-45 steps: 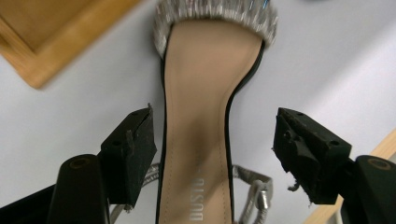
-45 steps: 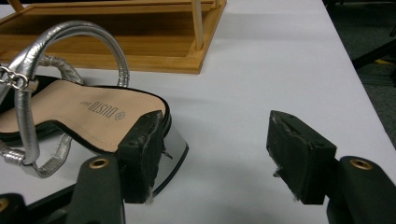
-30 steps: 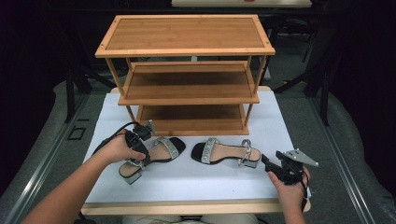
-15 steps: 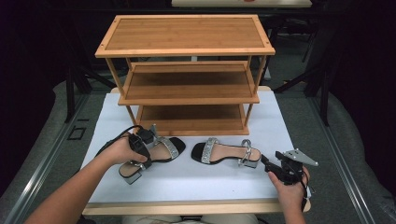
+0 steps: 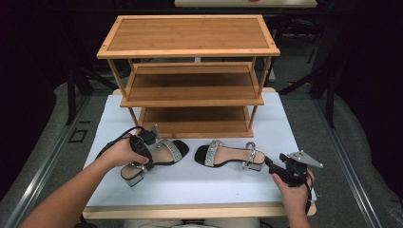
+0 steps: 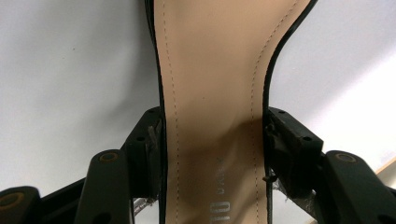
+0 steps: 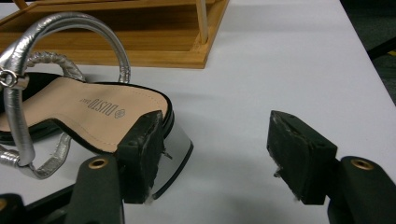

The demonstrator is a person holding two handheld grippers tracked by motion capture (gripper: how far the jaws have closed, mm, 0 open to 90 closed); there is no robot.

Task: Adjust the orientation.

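Observation:
Two black sandals with silver straps and block heels lie on the white tabletop (image 5: 199,185). My left gripper (image 5: 142,159) is shut on the left sandal (image 5: 166,151). In the left gripper view its jaws (image 6: 212,140) press both edges of the beige insole (image 6: 210,70) at its narrow waist. The right sandal (image 5: 228,156) lies with its heel toward my right gripper (image 5: 269,163). That gripper (image 7: 217,140) is open. Its left fingertip (image 7: 144,140) sits just in front of the silver heel (image 7: 180,149), and nothing is between the jaws.
A three-tier bamboo shoe rack (image 5: 190,71) stands at the back of the table, its shelves bare. Its bottom shelf corner (image 7: 187,51) is just beyond the right sandal. The table's front edge (image 5: 199,209) runs close under both hands. Dark floor surrounds the table.
The left hand and gripper have shifted slightly on the left sandal, which has turned a little. The right gripper and right sandal have stayed put.

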